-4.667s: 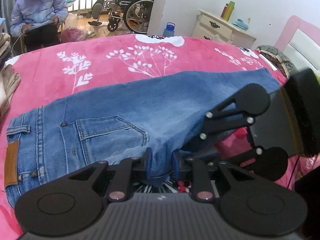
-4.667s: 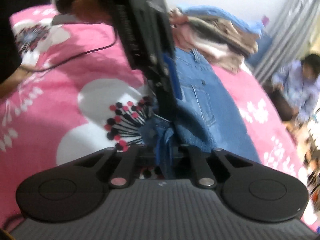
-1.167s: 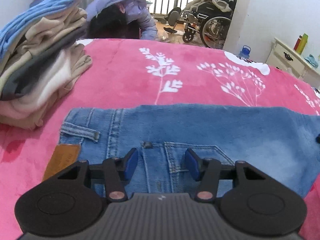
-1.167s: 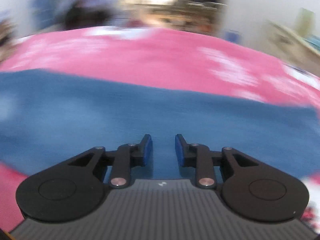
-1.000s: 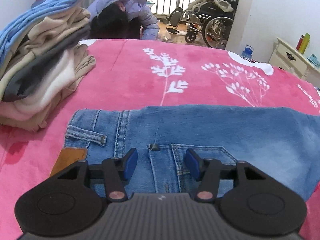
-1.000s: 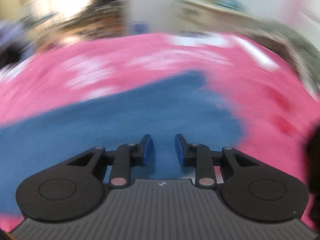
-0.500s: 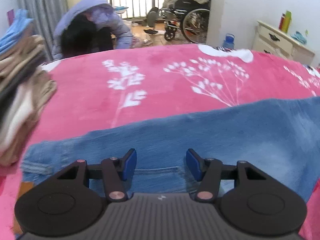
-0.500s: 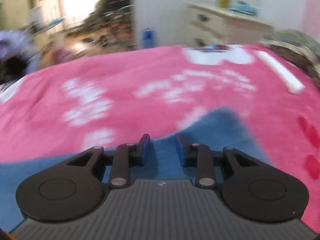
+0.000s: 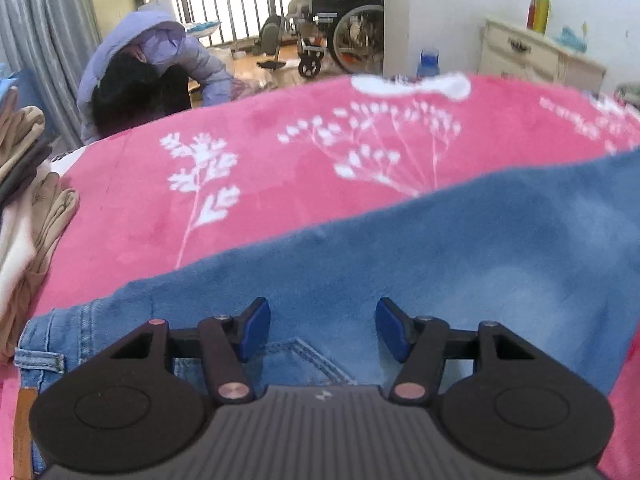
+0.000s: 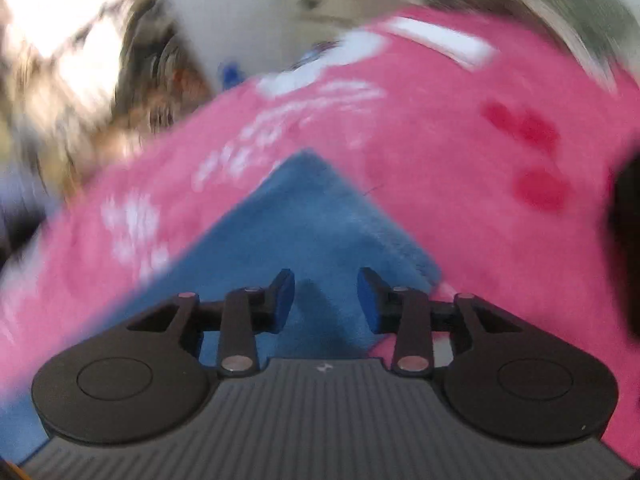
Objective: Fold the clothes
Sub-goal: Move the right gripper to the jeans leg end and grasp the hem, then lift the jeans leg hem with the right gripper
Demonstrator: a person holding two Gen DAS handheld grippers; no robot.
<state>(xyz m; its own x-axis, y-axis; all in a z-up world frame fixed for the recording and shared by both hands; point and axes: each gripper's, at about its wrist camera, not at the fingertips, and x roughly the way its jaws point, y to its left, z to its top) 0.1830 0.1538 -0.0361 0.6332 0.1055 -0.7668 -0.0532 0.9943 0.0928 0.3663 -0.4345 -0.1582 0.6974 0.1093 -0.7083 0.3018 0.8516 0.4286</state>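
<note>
Blue jeans (image 9: 460,248) lie flat across the pink flowered blanket (image 9: 280,160), folded lengthwise, waistband and brown leather patch at the lower left. My left gripper (image 9: 322,330) hovers open over the back-pocket area, nothing between its blue pads. In the blurred right wrist view, the leg end of the jeans (image 10: 304,216) comes to a corner on the blanket (image 10: 460,152). My right gripper (image 10: 325,295) stands open above that end, holding nothing.
A pile of folded clothes (image 9: 24,184) sits at the left edge of the bed. A person in a lilac jacket (image 9: 156,68) bends down beyond the far side. A wheelchair (image 9: 340,32), a water bottle (image 9: 427,63) and a cream dresser (image 9: 536,56) stand behind.
My left gripper has shifted right along the jeans, so the clothes pile slid out leftward. My right gripper has swung toward the leg end, with its jaws a little wider apart.
</note>
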